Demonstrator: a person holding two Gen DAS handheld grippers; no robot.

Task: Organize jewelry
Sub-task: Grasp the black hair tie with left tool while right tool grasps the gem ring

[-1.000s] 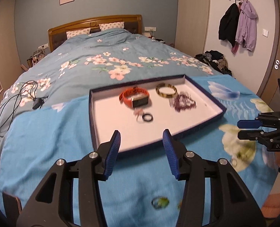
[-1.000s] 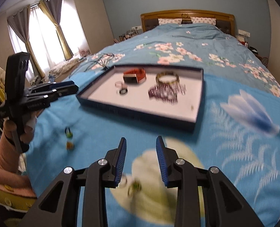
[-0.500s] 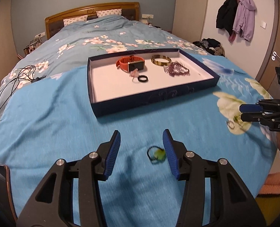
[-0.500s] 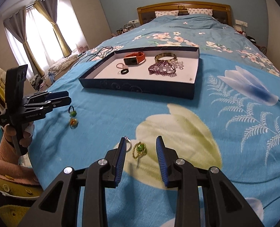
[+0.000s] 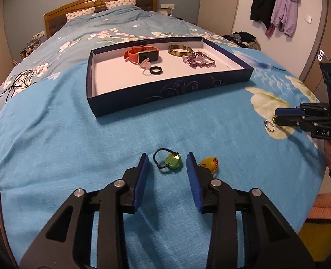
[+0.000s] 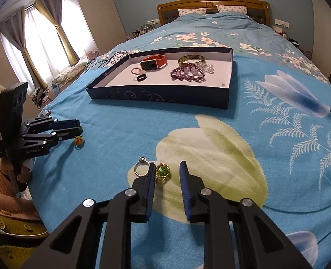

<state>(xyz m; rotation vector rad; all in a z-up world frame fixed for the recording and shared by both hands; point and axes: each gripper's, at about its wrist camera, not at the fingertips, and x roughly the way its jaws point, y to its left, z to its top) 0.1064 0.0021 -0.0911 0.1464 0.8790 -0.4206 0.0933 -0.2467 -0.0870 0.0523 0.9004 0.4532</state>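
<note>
Green pendant [image 5: 173, 161] on a dark cord loop lay on the blue bedspread [image 5: 76, 148], near edge of the bed, straight ahead of the left gripper [image 5: 167, 160] and between its two fingers [image 5: 143, 168]. Stone sat toward the right finger, cord loop trailed toward the left one; long axis ran roughly across the gap, finger to finger. Fingers spread either side, closing, pads not yet on the piece as far as the left wrist view showed. Amber pendant [image 5: 209, 163] lay just outside the right finger, near enough to get nudged

Gold ring with green stone [image 6: 162, 173] lay on the pale flower print, between the fingers of the right gripper [image 6: 167, 171], hard up against the left finger and clear of the right one. Those fingers stood narrower apart, also closing; no firm pinch visible. Silver ring [image 6: 141, 168] sat just outside the left finger, touching or nearly so; could not tell which

Each hand had its own piece nearer: left took the pendant side, right the ring side, well apart from one another

Judgement: both grasps needed only the closing finished. Ring sat off centre, so it would likely slide or tip as the far finger came in

Navy tray [image 6: 161, 96] lay further up the bed beyond both, already holding an orange watch [image 6: 153, 62], a bangle [image 6: 191, 59], purple beads [image 6: 188, 72] and a black ring [image 6: 141, 77]
</note>
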